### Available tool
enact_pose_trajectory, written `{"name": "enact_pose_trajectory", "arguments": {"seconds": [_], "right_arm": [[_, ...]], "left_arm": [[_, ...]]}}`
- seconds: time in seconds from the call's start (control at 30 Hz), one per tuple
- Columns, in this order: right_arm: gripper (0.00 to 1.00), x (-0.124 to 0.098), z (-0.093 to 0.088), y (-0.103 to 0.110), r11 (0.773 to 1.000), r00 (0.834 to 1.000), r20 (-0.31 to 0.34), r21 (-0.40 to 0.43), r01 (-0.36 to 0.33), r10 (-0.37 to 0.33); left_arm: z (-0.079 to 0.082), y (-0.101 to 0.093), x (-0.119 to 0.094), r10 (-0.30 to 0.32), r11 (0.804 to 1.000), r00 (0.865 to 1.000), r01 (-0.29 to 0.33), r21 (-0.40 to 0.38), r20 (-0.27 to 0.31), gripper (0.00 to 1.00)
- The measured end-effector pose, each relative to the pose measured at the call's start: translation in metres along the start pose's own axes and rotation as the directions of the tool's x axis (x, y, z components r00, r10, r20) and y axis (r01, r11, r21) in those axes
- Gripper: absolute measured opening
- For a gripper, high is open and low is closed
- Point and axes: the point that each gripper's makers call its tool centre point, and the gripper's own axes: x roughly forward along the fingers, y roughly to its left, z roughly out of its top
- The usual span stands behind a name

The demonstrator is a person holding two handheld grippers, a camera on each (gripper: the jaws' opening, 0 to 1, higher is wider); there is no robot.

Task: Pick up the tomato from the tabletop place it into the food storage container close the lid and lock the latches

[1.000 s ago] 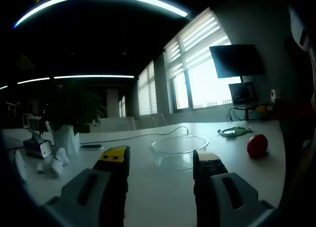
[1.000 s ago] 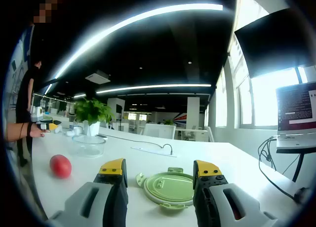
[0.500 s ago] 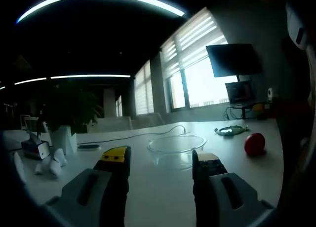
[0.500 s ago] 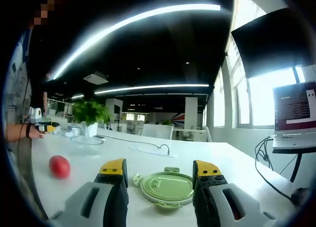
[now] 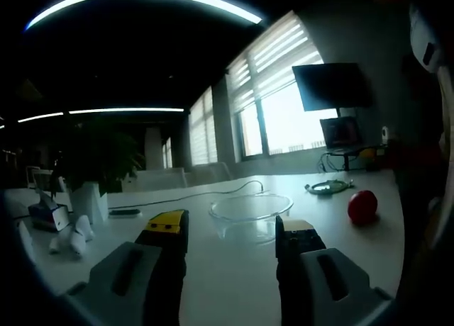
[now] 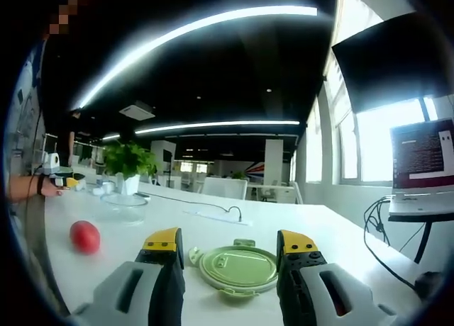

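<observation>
Left gripper view: low over white table (image 5: 234,269), looking across toward window side; glass container (image 5: 250,211) near, just ahead of own jaws.
Right gripper view: low over table's opposite end, facing back along it; green lid (image 6: 237,267) close between jaws.
Shared: tomato (image 5: 362,206), container, lid, plant (image 6: 128,163).

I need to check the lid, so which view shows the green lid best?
The right gripper view: the green lid lies close on the table between its fingers, latches visible. In the left gripper view the lid is small, distant and dim.
</observation>
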Motion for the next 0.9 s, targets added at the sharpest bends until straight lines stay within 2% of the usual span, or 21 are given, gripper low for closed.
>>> {"name": "enact_pose_trajectory", "arguments": {"seconds": [0.13, 0.9], "right_arm": [[0.47, -0.001, 0.001, -0.001, 1.0, 1.0, 0.002, -0.004, 0.001, -0.001], [0.46, -0.008, -0.008, -0.012, 1.0, 1.0, -0.015, -0.003, 0.027, -0.027]], "left_arm": [[0.003, 0.001, 0.0, 0.001, 1.0, 1.0, -0.001, -0.021, 0.019, 0.46], [-0.005, 0.008, -0.004, 0.011, 1.0, 1.0, -0.011, -0.021, 0.002, 0.46]]}}
